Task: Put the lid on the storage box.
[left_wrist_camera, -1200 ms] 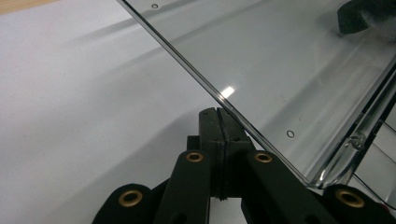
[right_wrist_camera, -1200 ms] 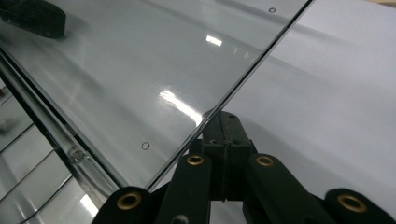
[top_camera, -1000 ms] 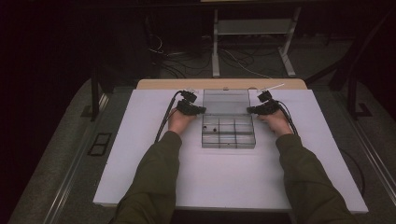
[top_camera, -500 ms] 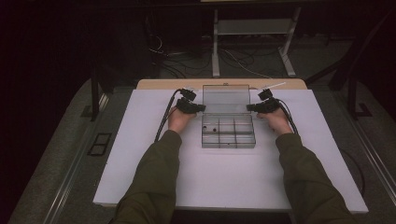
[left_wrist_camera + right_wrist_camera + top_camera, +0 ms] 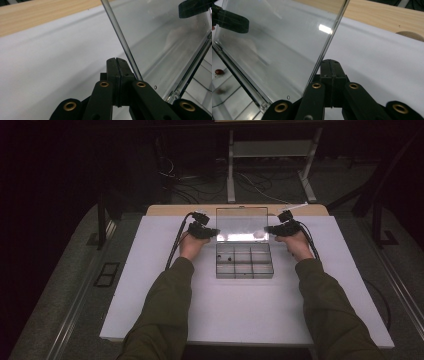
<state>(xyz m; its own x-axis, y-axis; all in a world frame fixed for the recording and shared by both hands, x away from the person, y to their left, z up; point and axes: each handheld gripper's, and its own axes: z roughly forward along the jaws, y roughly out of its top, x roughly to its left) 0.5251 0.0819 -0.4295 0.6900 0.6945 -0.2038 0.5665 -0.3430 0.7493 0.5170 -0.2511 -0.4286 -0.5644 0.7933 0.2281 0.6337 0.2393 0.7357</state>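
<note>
The clear plastic box lies between the two grippers on the white mat. It has small square compartments, and its see-through lid stands open and leans back, with a bright reflection on it. The left gripper has its jaws pressed together, empty, just beside the lid's left edge. The right gripper is also closed on nothing, just beside the lid's right edge. A small red piece lies in one compartment.

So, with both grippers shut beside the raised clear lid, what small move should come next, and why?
Probably tip the lid further back: both shut grippers, left and right, rest beside its side edges, and it stands tilted above the compartment box.
</note>
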